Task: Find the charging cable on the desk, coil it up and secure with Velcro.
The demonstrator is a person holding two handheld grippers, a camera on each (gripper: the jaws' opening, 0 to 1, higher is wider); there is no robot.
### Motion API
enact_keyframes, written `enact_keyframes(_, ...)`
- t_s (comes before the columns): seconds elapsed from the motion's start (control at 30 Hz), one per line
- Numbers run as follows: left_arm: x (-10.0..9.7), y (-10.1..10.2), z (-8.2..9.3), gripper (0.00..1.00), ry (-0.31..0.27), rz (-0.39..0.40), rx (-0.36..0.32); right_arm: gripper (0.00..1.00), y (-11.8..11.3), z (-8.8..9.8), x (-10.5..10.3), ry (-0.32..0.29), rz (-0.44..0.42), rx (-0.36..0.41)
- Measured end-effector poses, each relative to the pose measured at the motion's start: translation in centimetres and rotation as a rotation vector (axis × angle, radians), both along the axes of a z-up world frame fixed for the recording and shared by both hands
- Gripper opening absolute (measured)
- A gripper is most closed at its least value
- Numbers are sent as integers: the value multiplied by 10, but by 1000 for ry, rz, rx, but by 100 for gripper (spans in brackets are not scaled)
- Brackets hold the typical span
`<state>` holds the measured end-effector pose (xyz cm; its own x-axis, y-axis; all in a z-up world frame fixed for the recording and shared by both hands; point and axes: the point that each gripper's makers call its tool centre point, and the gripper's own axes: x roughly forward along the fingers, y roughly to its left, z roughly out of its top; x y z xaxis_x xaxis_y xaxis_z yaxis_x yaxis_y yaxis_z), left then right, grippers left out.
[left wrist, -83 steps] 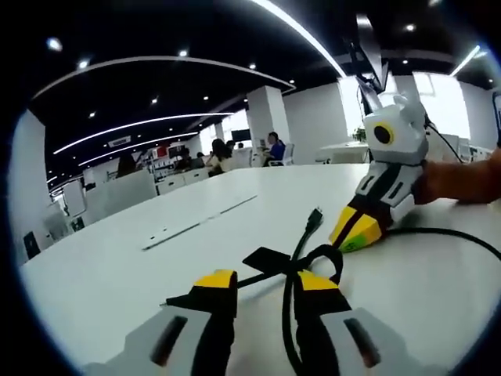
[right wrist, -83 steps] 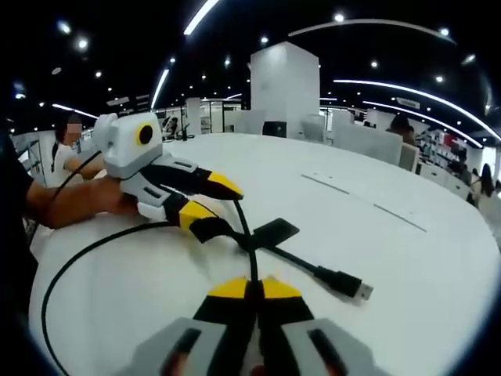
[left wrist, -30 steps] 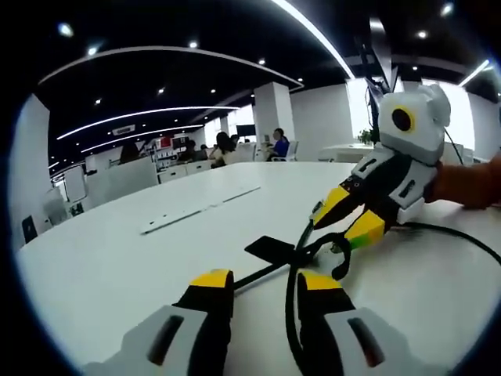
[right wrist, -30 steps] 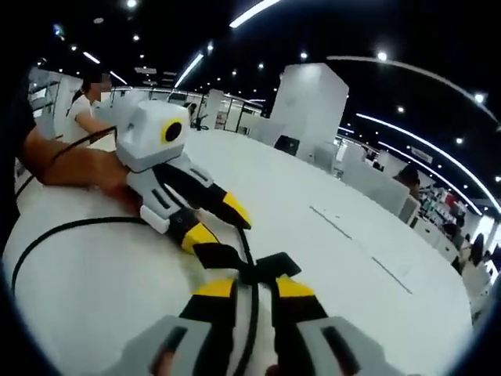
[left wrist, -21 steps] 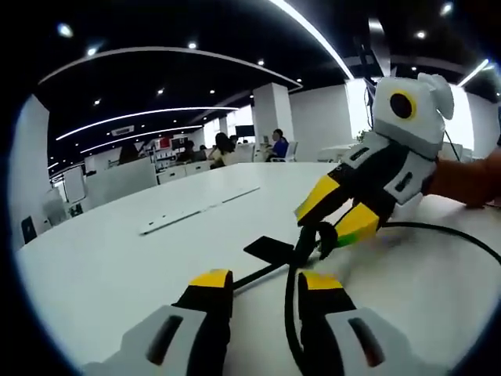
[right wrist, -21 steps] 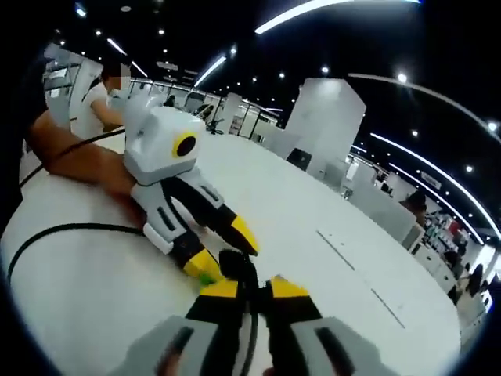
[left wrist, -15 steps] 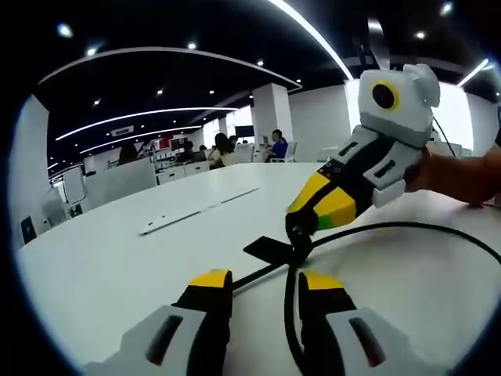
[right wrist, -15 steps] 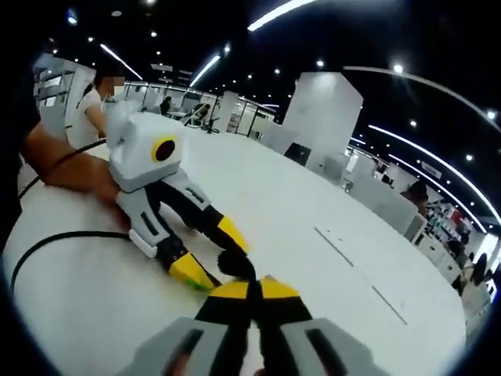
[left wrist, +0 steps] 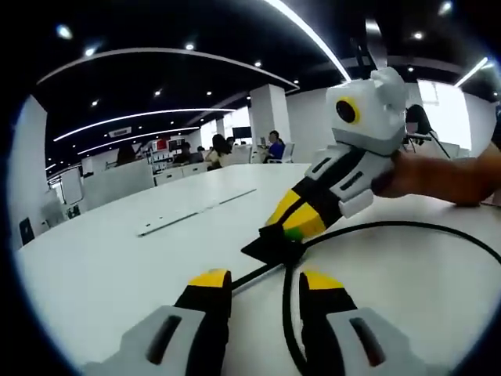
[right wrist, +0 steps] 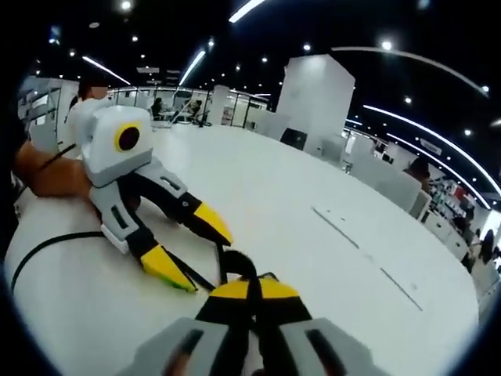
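Observation:
The black charging cable [left wrist: 391,225] curves across the white desk [left wrist: 102,266] from the right and runs down between my left gripper's [left wrist: 266,280] open jaws. Its flat black Velcro strap [left wrist: 262,249] lies just ahead of them. My right gripper [left wrist: 286,227] reaches in from the right, its yellow tips shut on the cable at the strap. In the right gripper view, my right gripper [right wrist: 250,288] pinches a black bend of cable [right wrist: 233,265]. The left gripper [right wrist: 192,247] stands open beside it, and more cable [right wrist: 47,244] trails off to the left.
A person's hand [left wrist: 438,176] holds the right gripper, and another hand [right wrist: 43,176] holds the left one. A long seam [left wrist: 196,213] crosses the desk top. People sit at desks [left wrist: 270,149] far behind. A white pillar [right wrist: 321,102] stands beyond the desk.
My right gripper opened, shut on the cable's end loop, and carried it left onto the Velcro strap. The loop and the plug are no longer seen. My left gripper stayed open.

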<state>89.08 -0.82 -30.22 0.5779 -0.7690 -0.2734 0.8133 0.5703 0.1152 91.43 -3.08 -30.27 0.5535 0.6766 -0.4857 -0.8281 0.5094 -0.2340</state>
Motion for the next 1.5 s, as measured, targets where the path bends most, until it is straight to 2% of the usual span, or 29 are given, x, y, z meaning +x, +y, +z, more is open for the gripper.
enact_keyframes(0.43,-1,0,0,35,0,2,-1,3,-2,-4,0,53,0,28)
enact_keyframes(0.77,2,0,-1,35,-2,1,-1,3,-4,-8,1,143,-8,54)
enact_keyframes(1.13,5,0,-1,35,0,3,-2,3,-2,-11,7,216,-10,28)
enact_keyframes(1.3,7,1,-1,35,-1,2,-3,3,-2,-12,12,237,-9,17)
enact_keyframes(1.5,8,1,-1,35,-2,0,-3,3,-2,-13,12,234,1,17)
